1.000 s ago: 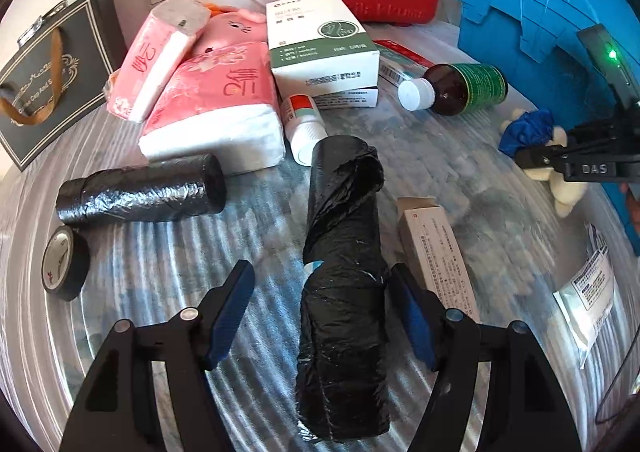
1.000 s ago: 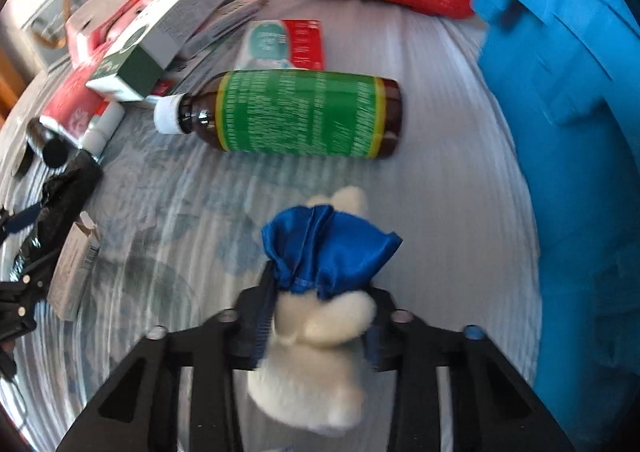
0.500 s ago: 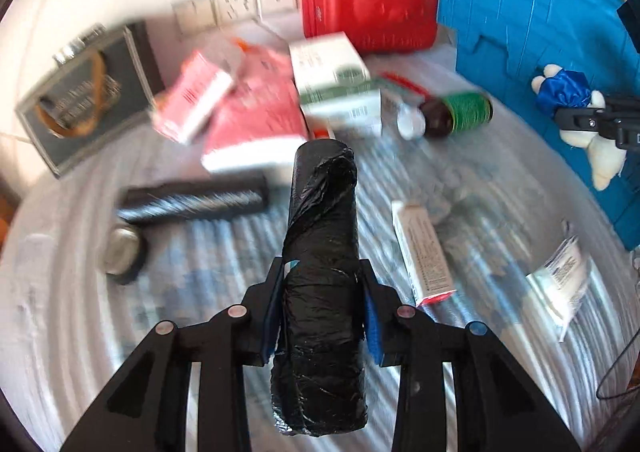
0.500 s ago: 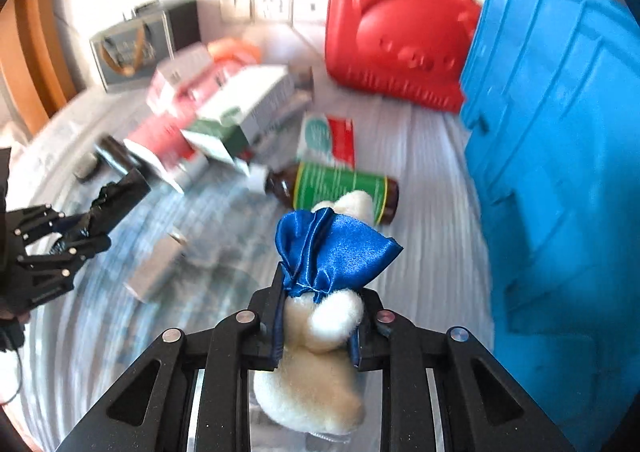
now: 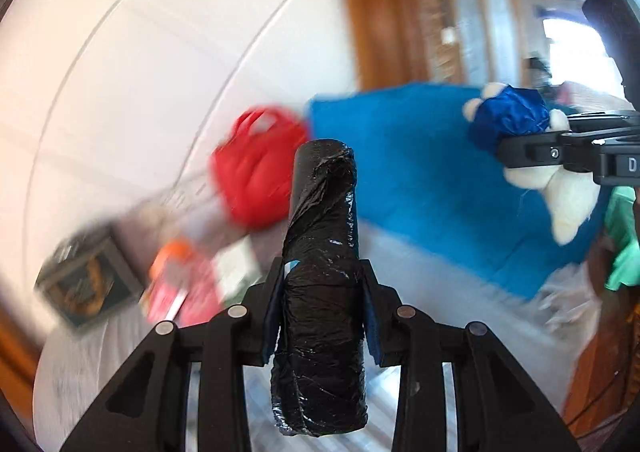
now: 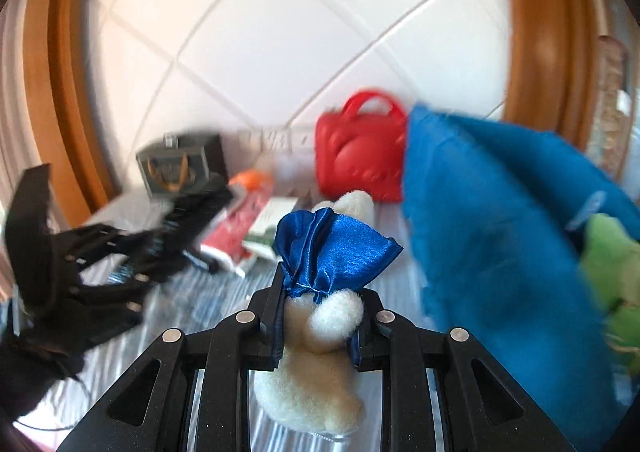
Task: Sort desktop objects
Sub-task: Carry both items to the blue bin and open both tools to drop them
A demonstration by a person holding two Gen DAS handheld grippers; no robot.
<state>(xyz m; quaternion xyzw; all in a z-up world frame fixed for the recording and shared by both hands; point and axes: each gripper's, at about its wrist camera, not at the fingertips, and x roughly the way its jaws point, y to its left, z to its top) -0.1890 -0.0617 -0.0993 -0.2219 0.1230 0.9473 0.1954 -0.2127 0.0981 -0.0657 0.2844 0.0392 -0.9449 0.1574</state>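
The left gripper point(image 5: 322, 308) pinches a black bag roll point(image 5: 322, 292), lifted above the table point(image 5: 420, 272); the right gripper point(image 6: 318, 322) squeezes a white plush toy point(image 6: 316, 364) in a blue cape. Beyond — a blue bin point(image 6: 500, 232) holding something green point(image 6: 612, 264), then a red case point(image 6: 360, 155).

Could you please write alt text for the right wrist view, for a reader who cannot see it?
The right gripper is shut on a cream plush toy in a blue satin cape, held above the desk. A blue bin is at right, a red case behind, and the left gripper blurred at left.
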